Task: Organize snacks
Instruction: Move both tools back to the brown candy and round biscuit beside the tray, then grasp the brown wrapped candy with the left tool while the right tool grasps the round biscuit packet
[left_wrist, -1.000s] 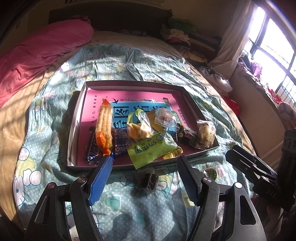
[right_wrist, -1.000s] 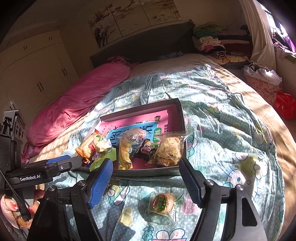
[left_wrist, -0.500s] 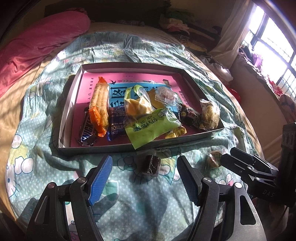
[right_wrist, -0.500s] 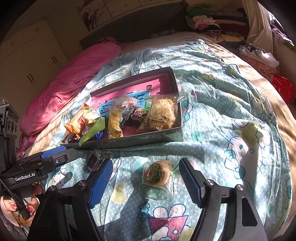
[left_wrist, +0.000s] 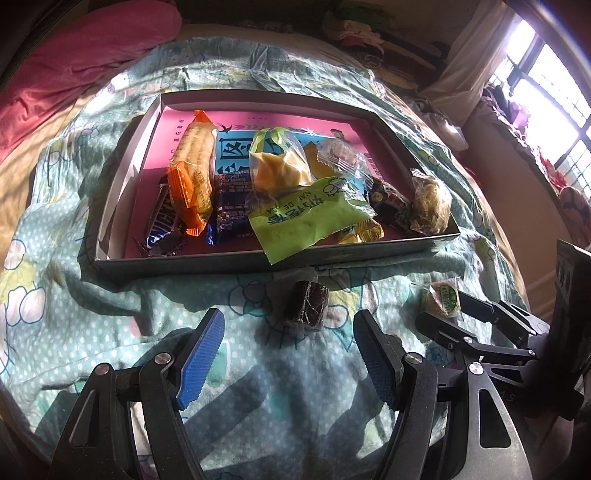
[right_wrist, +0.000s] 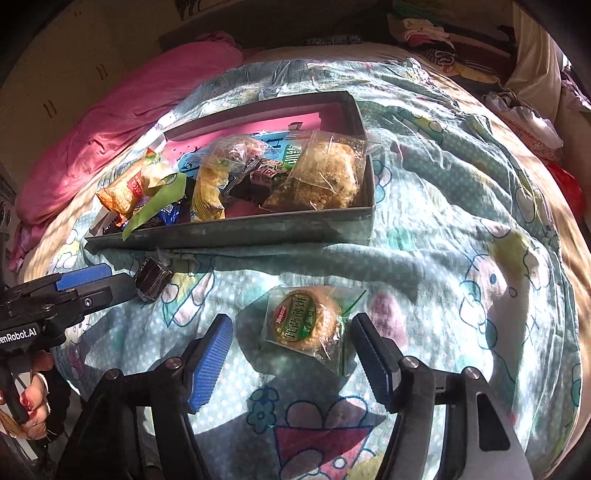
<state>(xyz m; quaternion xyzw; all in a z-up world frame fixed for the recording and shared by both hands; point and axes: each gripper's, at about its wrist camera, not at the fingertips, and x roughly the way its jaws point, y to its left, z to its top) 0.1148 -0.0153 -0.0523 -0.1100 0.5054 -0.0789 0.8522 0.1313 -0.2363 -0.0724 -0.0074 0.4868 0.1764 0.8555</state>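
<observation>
A: Round pastry (right_wrist: 304, 321) on the quilt (right_wrist: 443, 240), where from the right gripper (right_wrist: 291, 354)?
B: 12 o'clock, between its closing jaws, untouched; round, no long axis, label up.
A: Left gripper (left_wrist: 288, 354)?
B: Open, empty; dark cake (left_wrist: 306, 306) at 12, box (left_wrist: 236, 264) beyond.

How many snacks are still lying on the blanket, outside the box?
2: a dark cake in front of the left gripper, and a round pastry between the right gripper's closing jaws, untouched.

Open bedspread (right_wrist: 443, 258) right of the tray (right_wrist: 258, 229); its near wall blocks the way, snacks (left_wrist: 295, 192) crowding inside.
</observation>
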